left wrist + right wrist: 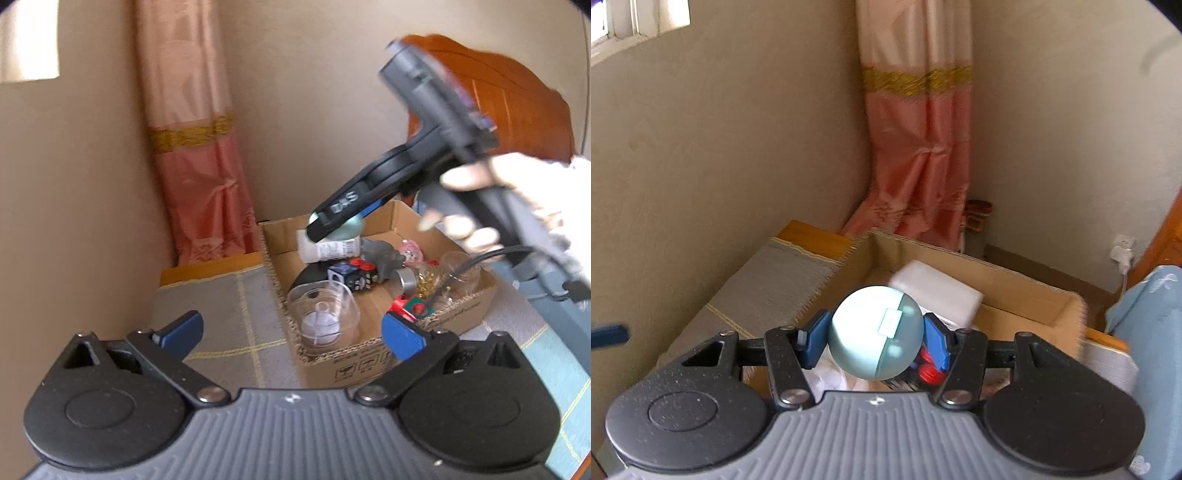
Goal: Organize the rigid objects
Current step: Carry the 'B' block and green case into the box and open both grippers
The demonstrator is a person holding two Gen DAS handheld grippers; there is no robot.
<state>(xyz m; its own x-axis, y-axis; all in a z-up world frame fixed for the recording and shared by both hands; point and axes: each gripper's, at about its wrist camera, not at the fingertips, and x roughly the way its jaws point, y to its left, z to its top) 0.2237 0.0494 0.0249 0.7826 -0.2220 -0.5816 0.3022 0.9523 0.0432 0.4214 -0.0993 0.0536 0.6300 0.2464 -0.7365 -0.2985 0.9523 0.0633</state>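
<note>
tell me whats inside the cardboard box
The cardboard box holds a clear tub, a white bottle, a dark cube with red knobs and a glass jar. Whatever lies beneath them is covered.

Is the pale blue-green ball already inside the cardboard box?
No. The right gripper holds the pale blue-green ball above the cardboard box.

blurred: white block point(936, 291) in box | hidden: ball point(349, 227) mostly behind right tongs point(338, 221)
</note>
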